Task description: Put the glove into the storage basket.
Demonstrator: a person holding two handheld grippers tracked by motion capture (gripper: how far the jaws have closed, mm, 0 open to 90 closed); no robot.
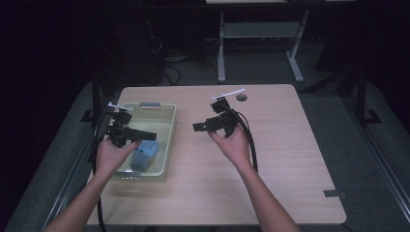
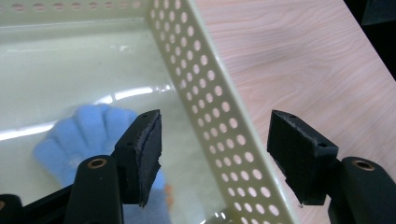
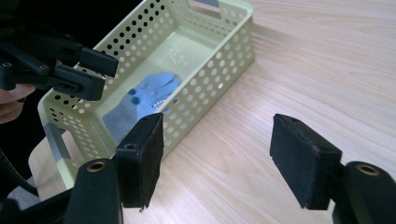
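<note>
**Two claws, one basket, one glove**

High view: wooden worktop [image 1: 270, 159]; pale perforated basket [image 1: 167, 145] at left, blue glove [image 1: 144, 155] inside. Left claw [image 1: 143, 136] above basket; right claw [image 1: 199, 127] beside it over bare wood.

Left gripper view: jaws spread, empty, straddling the basket wall.

Right gripper view: jaws spread, empty, facing the basket.

Count of things on the bench

One bench [image 1: 270, 169], one basket [image 1: 167, 145], one blue glove [image 1: 144, 155], two grippers: left gripper [image 1: 145, 136], right gripper [image 1: 199, 127].
</note>
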